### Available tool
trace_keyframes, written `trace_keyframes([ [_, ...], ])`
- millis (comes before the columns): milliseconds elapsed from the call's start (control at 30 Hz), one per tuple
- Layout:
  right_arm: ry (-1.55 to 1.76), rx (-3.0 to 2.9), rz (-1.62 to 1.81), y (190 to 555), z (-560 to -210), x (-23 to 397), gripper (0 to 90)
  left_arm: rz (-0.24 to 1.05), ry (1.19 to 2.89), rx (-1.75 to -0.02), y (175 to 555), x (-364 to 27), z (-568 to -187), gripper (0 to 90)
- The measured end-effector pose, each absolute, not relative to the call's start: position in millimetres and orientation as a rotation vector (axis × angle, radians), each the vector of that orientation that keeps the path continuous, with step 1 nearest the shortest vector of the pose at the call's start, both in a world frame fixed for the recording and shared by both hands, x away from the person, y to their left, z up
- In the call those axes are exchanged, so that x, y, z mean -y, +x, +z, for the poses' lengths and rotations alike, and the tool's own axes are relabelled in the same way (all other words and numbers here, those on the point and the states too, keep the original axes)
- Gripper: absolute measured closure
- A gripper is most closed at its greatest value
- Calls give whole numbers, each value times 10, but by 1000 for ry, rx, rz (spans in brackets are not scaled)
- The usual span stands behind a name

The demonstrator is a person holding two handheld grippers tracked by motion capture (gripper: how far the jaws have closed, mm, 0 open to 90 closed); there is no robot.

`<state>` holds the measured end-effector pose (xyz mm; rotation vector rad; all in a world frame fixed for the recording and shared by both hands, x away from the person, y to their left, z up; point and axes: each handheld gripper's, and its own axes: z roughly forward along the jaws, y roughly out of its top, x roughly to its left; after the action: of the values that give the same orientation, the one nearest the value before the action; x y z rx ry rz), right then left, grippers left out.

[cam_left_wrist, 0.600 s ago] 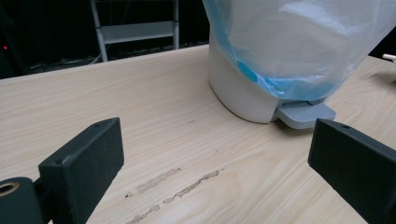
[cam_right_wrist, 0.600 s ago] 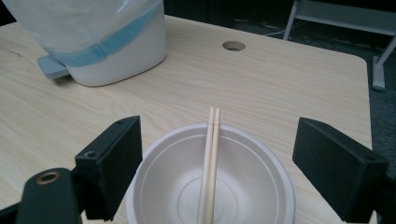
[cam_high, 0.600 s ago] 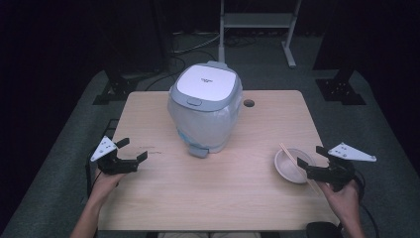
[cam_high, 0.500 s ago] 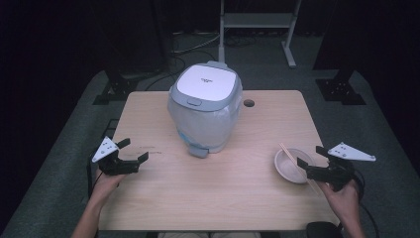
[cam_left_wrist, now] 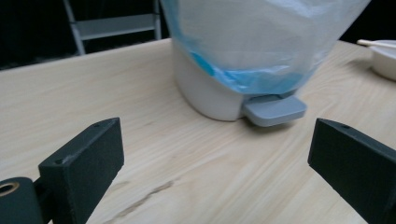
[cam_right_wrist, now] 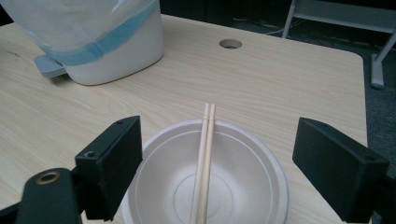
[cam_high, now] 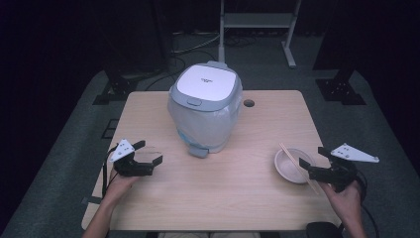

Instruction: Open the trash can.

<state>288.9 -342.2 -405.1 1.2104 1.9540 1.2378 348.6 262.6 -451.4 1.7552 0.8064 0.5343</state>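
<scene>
Chopsticks [cam_right_wrist: 202,163] lie across the bowl [cam_right_wrist: 252,186] near the table's [cam_high: 237,198] right front edge, directly before the right gripper [cam_high: 312,167], whose jaws gape empty around the bowl's near rim. Nothing has shifted since half a second ago: both hands keep still, so no pickup has begun. Left gripper [cam_high: 148,154], jaws apart and empty, sits near the left edge. Farther back stands the bagged pedal bin [cam_high: 205,111].

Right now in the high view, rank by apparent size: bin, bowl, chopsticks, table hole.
1. bin
2. bowl
3. chopsticks: longer than the bowl is wide, but far thinner
4. table hole
</scene>
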Motion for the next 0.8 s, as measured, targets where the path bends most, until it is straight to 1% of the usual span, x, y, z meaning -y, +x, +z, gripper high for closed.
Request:
trace_keyframes([
  [433, 1200, -1960, 1240, 2879, -4047, 3404, 147, 496, 1818, -755, 3526, -2201, -4604, 26],
  [800, 1188, -1970, 1240, 2878, -4049, 3380, 147, 504, 1854, -757, 3603, -1843, -4649, 26],
])
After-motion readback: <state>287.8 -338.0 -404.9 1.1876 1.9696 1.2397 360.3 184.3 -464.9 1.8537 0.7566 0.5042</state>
